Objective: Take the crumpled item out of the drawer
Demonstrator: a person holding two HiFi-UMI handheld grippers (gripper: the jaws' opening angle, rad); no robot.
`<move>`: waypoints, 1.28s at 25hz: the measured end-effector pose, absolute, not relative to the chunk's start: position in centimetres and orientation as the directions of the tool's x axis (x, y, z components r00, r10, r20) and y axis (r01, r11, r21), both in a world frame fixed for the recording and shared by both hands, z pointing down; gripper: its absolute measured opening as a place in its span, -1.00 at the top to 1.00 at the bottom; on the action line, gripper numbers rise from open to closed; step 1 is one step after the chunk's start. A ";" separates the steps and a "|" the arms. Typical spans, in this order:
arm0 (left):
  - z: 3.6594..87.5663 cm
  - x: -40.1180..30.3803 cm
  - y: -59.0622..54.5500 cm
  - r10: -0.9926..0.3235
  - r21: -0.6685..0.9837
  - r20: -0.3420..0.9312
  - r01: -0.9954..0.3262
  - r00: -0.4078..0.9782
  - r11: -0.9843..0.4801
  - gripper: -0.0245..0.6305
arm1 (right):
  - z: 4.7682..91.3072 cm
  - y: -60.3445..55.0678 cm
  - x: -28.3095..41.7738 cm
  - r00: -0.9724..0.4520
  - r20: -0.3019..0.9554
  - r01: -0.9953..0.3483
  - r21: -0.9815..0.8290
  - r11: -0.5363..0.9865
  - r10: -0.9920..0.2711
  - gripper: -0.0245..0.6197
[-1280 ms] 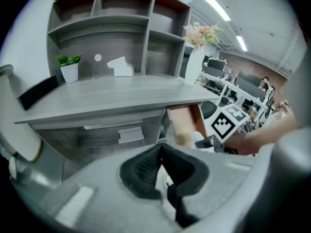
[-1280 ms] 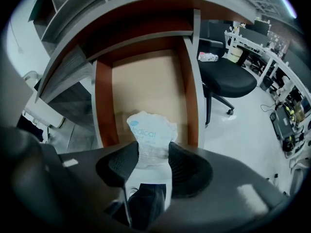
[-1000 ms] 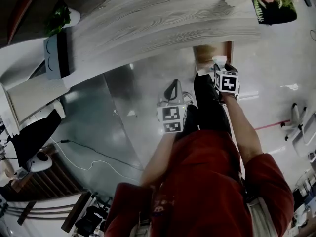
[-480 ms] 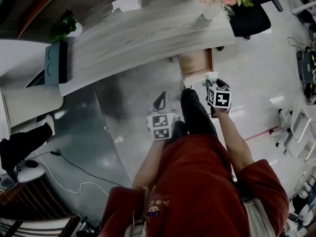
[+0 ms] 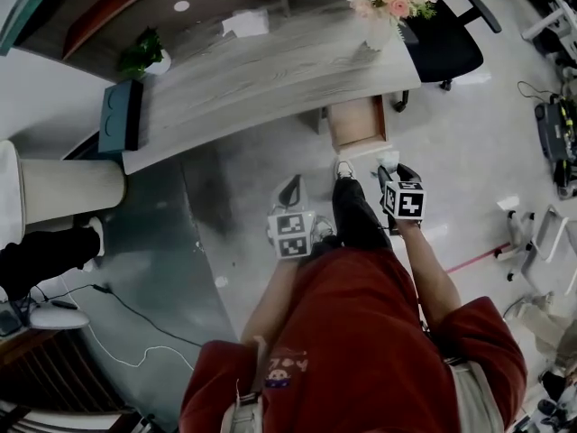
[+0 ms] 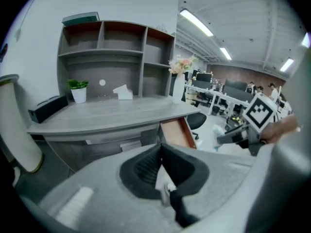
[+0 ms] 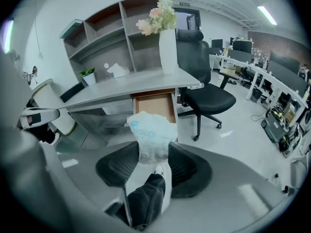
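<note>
while the right gripper (image 7: 153,154) clamps a crumpled packet (image 7: 151,132), open drawer (image 7: 153,103) at desk (image 7: 121,90) edge partly hidden behind it, left gripper (image 6: 160,147) closed, empty

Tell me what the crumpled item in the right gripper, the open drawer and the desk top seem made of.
Crumpled item: thin translucent plastic film, probably a bag; wrinkled, with faint blue print.
Drawer: brownish wood or laminate board inside, matt.
Desk top: grey wood-grain surface, likely laminate; streaky grain shows from the head view.
</note>
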State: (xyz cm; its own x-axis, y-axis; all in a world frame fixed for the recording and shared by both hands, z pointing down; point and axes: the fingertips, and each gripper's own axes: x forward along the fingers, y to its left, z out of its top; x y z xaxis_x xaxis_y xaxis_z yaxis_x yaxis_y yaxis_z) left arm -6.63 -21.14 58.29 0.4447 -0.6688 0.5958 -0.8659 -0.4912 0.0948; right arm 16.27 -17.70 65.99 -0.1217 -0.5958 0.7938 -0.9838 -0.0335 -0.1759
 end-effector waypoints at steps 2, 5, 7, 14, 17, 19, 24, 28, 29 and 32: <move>57.9 -7.0 -20.4 -0.677 0.092 0.587 -0.868 0.443 -0.488 0.93 | 65.0 -17.1 16.0 -0.122 0.781 -0.986 -0.168 -0.017 -0.612 0.34; 57.0 -7.8 -19.3 -0.690 0.095 0.573 -0.872 0.442 -0.480 0.93 | 63.4 -16.5 15.3 -0.130 0.759 -0.987 -0.158 0.012 -0.638 0.34; 56.4 -8.2 -18.8 -0.701 0.091 0.563 -0.875 0.439 -0.475 0.93 | 62.1 -16.3 14.6 -0.138 0.743 -0.988 -0.154 0.034 -0.654 0.34; 54.1 -9.8 -17.9 -0.733 0.085 0.529 -0.886 0.427 -0.455 0.93 | 58.1 -15.8 12.4 -0.170 0.685 -0.984 -0.151 0.091 -0.708 0.34; 53.2 -10.7 -17.9 -0.752 0.076 0.513 -0.895 0.413 -0.439 0.93 | 56.8 -15.8 11.4 -0.187 0.659 -0.982 -0.151 0.115 -0.728 0.34; 52.9 -11.3 -17.5 -0.759 0.081 0.509 -0.901 0.406 -0.427 0.93 | 55.7 -15.7 10.8 -0.189 0.621 -0.981 -0.152 0.120 -0.760 0.34; 52.8 -12.6 -16.4 -0.771 0.079 0.506 -0.911 0.387 -0.405 0.93 | 53.7 -15.5 10.0 -0.195 0.541 -0.980 -0.147 0.137 -0.818 0.34; 52.7 -13.2 -15.8 -0.776 0.069 0.505 -0.914 0.378 -0.400 0.93 | 53.4 -15.3 9.7 -0.198 0.539 -0.980 -0.132 0.150 -0.819 0.34; 52.7 -13.2 -15.8 -0.777 0.066 0.503 -0.913 0.378 -0.401 0.93 | 53.4 -15.3 9.6 -0.198 0.537 -0.980 -0.132 0.150 -0.820 0.34; 52.6 -13.4 -15.6 -0.783 0.059 0.498 -0.915 0.373 -0.398 0.93 | 53.3 -15.0 9.5 -0.200 0.536 -0.980 -0.130 0.154 -0.820 0.34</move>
